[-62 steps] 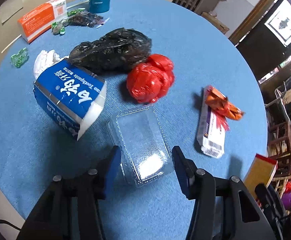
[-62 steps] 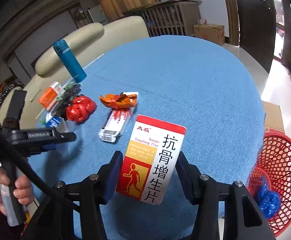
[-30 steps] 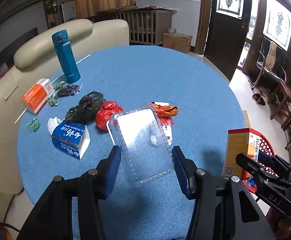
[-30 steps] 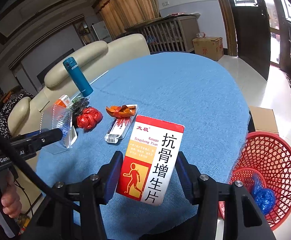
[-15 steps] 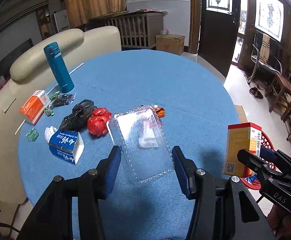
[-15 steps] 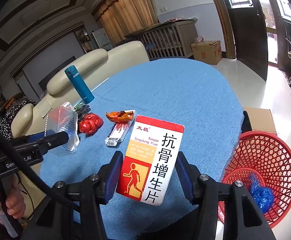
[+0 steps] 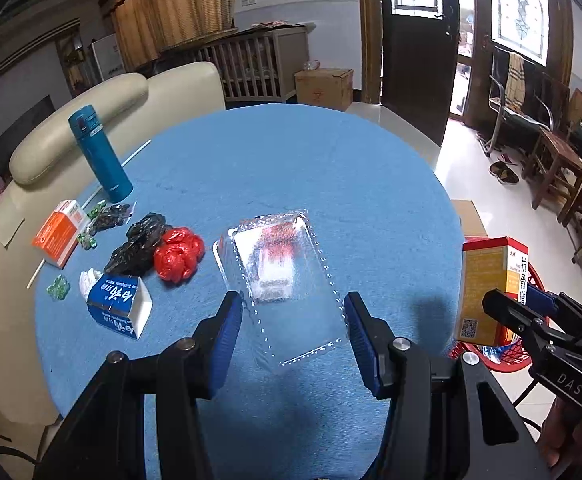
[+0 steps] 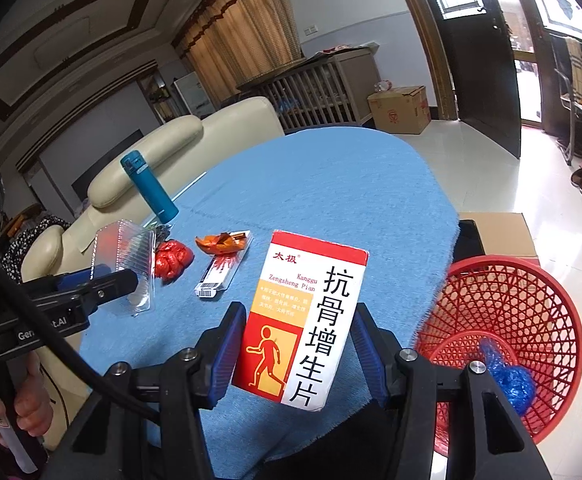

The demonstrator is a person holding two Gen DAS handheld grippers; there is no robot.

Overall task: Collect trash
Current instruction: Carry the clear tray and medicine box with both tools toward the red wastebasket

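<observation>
My left gripper (image 7: 293, 310) is shut on a clear plastic clamshell (image 7: 287, 276), held tilted in the air above the blue table (image 7: 291, 168). The right wrist view shows the same clamshell (image 8: 131, 260) at the left. My right gripper (image 8: 299, 318) is shut on a red, white and yellow medicine box (image 8: 307, 316), upright over the table's near edge. That box (image 7: 487, 280) appears at the right of the left wrist view. A red mesh basket (image 8: 523, 300) stands on the floor to the right and holds a blue bag (image 8: 507, 380).
On the table lie a red bag (image 7: 179, 254), a black bag (image 7: 139, 242), a blue toothpaste box (image 7: 117, 306), an orange box (image 7: 59, 232), a teal bottle (image 7: 101, 154), an orange wrapper (image 8: 221, 243) on a flat pack (image 8: 221, 276), and green wrappers (image 7: 59, 286). A cream sofa (image 7: 91, 108) stands behind.
The left gripper has lifted the clamshell off the table and drawn back and up. The right gripper has pulled back with the box, so the red basket shows larger.
</observation>
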